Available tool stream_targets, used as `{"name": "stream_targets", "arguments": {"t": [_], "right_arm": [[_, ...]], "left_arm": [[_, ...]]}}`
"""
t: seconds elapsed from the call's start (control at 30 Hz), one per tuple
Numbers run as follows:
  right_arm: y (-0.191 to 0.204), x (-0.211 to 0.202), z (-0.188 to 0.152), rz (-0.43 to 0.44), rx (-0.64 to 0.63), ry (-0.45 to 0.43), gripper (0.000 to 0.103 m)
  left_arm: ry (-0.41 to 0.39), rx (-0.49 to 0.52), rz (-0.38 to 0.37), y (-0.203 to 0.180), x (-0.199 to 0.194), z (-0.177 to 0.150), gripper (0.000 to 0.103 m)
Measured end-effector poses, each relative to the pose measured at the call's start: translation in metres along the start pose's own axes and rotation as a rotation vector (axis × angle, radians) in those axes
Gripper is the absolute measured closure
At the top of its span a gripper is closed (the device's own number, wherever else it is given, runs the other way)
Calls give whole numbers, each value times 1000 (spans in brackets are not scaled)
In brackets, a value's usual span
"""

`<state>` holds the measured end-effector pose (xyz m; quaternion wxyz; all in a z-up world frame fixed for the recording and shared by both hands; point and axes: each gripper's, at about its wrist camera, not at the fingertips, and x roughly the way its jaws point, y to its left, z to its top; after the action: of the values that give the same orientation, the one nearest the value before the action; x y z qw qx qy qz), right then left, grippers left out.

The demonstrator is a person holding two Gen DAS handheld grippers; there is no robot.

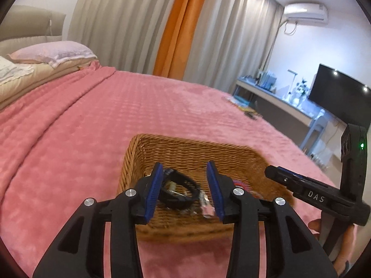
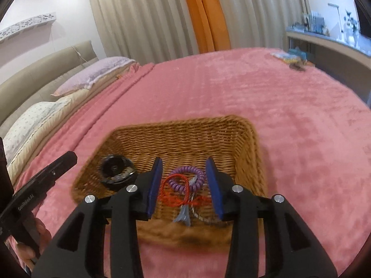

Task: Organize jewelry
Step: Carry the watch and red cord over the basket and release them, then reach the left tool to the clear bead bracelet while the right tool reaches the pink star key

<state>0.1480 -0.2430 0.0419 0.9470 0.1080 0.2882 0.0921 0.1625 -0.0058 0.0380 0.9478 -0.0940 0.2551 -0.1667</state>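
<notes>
A woven wicker basket (image 1: pixel 185 153) (image 2: pixel 185 139) sits on the pink bedspread. In it lie a black bracelet (image 1: pixel 178 192) (image 2: pixel 116 171), a purple coil bracelet (image 2: pixel 187 176), a red cord bracelet (image 2: pixel 174 192) and a thin silver chain piece (image 1: pixel 206 206) (image 2: pixel 199 217). My left gripper (image 1: pixel 185 190) is open and empty, just above the basket's near side over the black bracelet. My right gripper (image 2: pixel 185 185) is open and empty, above the purple and red bracelets. Each gripper shows at the edge of the other's view, the right one (image 1: pixel 273 173) and the left one (image 2: pixel 69 157).
The pink bedspread (image 1: pixel 116 120) spreads wide around the basket. Pillows (image 2: pixel 92 76) lie at the headboard to the left. Small items (image 2: pixel 292 60) lie at the bed's far right corner, next to a desk (image 1: pixel 278 99) and a TV (image 1: pixel 338 97).
</notes>
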Motion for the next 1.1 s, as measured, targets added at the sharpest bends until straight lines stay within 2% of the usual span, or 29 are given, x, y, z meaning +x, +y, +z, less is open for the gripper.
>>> {"name": "stream_targets", "arguments": {"t": [0.23,0.47,0.63,0.9,0.97,1.1], "right_arm": [[22,-81,-19,-4,-87,-69,67],[33,-123,-53,5,-116,-67,67],[46,-112,-89,39,-131,16,67],[83,-52,-137,98,-215,216,68],[87,-42,-142,87,-239,246,68],[92,-44,-141,120,-257,246,68]], "left_arm": [[-56,52,-64,-16,-85,-14,65],[-48,85,-45,-27,-136,-42,65],[11,64,-43,-18,-134,-72,65],[181,-3,-2,20,-92,-109,65],[198,-39,-33,27,-89,-112,65],[203,-33,-44,28,-86,-117,65]]}}
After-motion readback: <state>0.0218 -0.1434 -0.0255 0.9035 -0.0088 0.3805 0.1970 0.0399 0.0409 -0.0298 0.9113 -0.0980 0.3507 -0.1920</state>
